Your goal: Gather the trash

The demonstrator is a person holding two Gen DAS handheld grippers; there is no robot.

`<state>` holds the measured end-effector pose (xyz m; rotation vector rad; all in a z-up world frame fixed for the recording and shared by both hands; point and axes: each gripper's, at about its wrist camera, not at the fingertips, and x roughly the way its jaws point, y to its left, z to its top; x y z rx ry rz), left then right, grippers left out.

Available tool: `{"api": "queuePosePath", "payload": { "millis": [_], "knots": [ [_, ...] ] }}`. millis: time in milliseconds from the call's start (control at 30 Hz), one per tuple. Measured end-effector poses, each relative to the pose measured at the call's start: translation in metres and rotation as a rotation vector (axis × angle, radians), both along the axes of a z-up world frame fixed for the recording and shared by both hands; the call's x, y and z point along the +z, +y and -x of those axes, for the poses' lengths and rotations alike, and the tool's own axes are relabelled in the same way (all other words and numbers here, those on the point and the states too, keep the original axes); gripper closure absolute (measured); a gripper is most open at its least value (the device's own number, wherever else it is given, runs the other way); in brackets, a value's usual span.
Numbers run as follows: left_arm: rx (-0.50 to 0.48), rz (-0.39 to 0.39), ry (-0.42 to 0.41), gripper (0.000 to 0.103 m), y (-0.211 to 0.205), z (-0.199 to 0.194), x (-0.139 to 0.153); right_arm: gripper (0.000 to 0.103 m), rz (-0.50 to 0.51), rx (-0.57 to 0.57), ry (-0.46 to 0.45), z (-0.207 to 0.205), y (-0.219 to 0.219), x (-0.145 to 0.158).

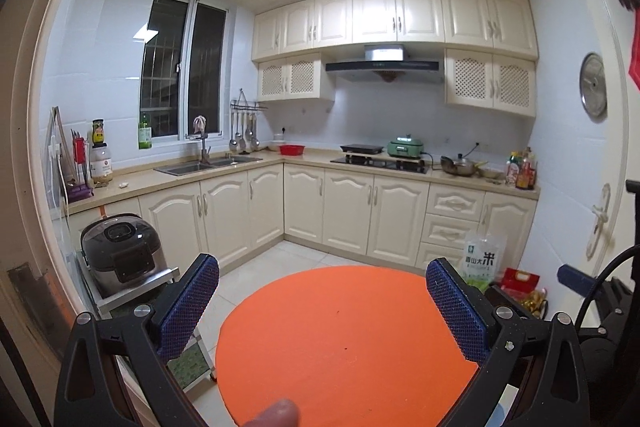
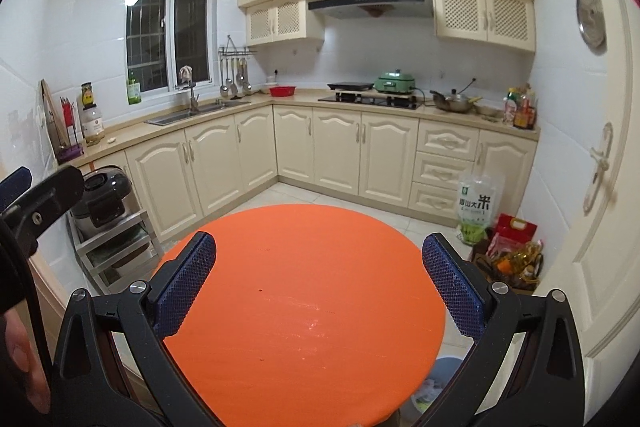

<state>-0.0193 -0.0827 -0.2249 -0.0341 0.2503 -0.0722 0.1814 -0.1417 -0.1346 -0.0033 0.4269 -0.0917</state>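
A round orange table (image 1: 344, 343) fills the lower middle of both views (image 2: 304, 307), with only tiny specks on its top. My left gripper (image 1: 322, 267) is open and empty above its near edge. My right gripper (image 2: 318, 243) is open and empty over the table too. A grey bin (image 2: 438, 383) with crumpled trash inside shows under the table's right edge in the right wrist view. The right gripper's blue finger pad (image 1: 576, 277) shows at the right of the left wrist view.
Cream kitchen cabinets (image 1: 352, 207) run along the left and far walls, with a sink (image 1: 208, 165) and stove (image 1: 380, 163). A rice cooker (image 1: 120, 251) sits on a metal rack at left. A rice bag (image 2: 476, 207) and red bags (image 2: 514, 231) stand at right by a door (image 2: 592, 187).
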Motion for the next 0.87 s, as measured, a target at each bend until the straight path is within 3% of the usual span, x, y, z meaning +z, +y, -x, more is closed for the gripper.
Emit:
{"api": "queuePosePath", "payload": {
  "millis": [367,867],
  "knots": [
    [-0.009,0.004,0.003,0.001,0.010,-0.026,0.030,0.000,0.000,-0.024,-0.023,0.008,-0.004,0.009],
    [-0.024,0.038,-0.028,0.001,0.015,-0.012,0.019,0.000,-0.021,-0.035,-0.017,0.008,-0.013,0.010]
  ]
}}
